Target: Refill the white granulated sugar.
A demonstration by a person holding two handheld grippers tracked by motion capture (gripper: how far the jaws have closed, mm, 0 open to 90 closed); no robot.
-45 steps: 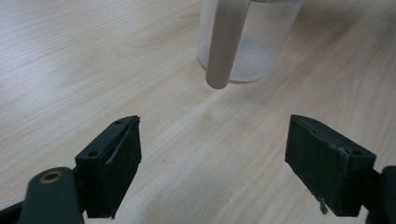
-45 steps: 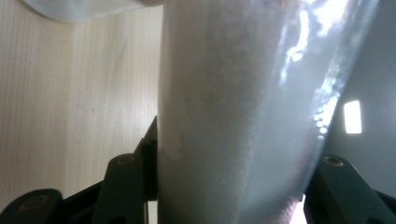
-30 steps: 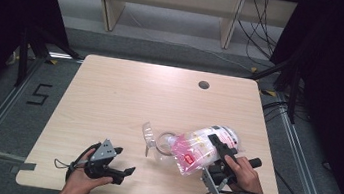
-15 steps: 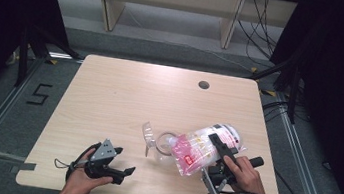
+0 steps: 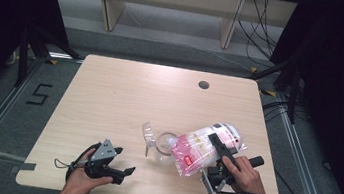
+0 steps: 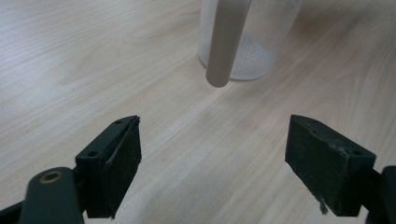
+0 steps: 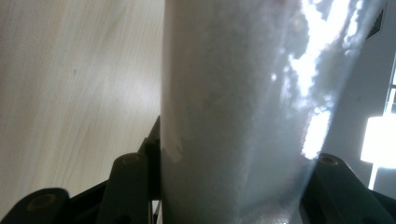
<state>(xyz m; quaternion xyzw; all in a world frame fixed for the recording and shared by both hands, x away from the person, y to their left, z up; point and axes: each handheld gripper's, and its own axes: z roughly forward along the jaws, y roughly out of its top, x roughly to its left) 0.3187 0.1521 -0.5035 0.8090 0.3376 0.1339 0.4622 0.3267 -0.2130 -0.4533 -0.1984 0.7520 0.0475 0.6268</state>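
Note:
A clear bag of white grains with a pink label (image 5: 198,151) lies tilted, its mouth toward a clear cup (image 5: 166,144) at mid-table. My right gripper (image 5: 213,147) is shut on the bag; in the right gripper view the bag (image 7: 233,93) stands between both jaws and touches them. Near the front edge my left gripper (image 5: 124,160) rests on the table, open with nothing in it (image 6: 215,163). In the left gripper view the cup (image 6: 261,46) holds a thin layer of white grains, and a pale rod (image 6: 224,46) hangs in front of it.
A clear scoop-like plastic piece (image 5: 147,134) leans just left of the cup. The wooden table (image 5: 134,97) has a round cable hole (image 5: 204,85) at the back right. Dark frames and cables stand beyond both side edges.

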